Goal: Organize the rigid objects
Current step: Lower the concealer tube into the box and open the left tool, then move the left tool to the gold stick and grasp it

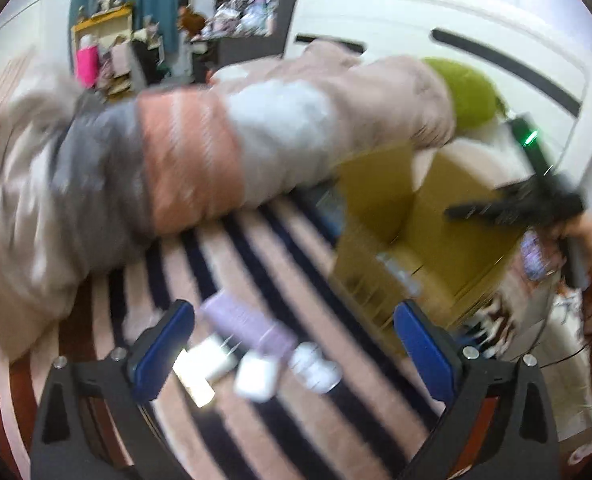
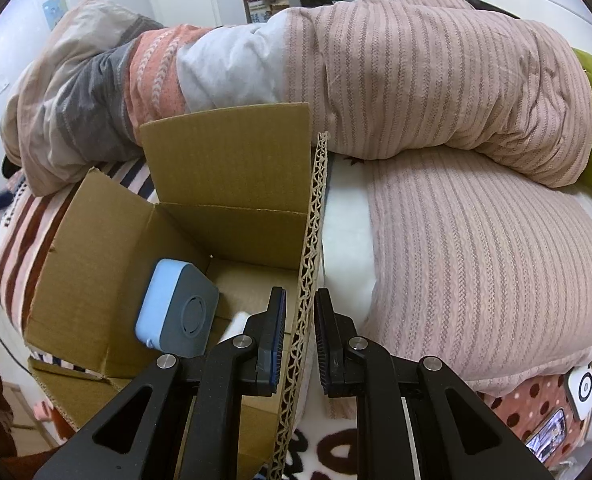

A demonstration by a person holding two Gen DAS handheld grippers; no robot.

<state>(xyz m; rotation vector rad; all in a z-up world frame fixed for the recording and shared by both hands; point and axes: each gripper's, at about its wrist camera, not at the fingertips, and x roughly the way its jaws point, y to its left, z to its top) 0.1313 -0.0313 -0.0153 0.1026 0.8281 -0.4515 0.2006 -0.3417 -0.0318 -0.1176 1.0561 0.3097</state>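
Left wrist view, tongs: the left tongs (image 1: pixel 294 356) stand spread wide with nothing between the blue pads; the picture is smeared with motion blur.
Left wrist view, things left: four small items lie on the striped bedspread (image 1: pixel 232 248) just ahead of the spread tongs: a lilac box (image 1: pixel 248 322), a white shiny packet (image 1: pixel 200 370), a white case (image 1: pixel 256 374) and a small white piece (image 1: pixel 315 368); blur hides what each one is.
Left wrist view, box: the cardboard box (image 1: pixel 427 236) sits to the right of these items on the bed, open at the top, with the right tongs (image 1: pixel 515 204) seen at its far side.
Right wrist view, tongs: the right tongs (image 2: pixel 299 336) are pressed together on the corrugated wall of the cardboard box (image 2: pixel 232 168), one pad inside and one outside, holding it steady.
Right wrist view, done: a blue and grey gadget (image 2: pixel 178 312) already lies inside the box, leaning against the left wall; something white shows beside it, partly hidden.
Right wrist view, surroundings: a rolled duvet (image 2: pixel 415 80) lies behind the box and a pink pillow (image 2: pixel 475 260) beside it.
Progress, as a judgement: early to midway, with one item clearly boxed and about four waiting on the bed.
Look of the things: small, hard-edged and light.
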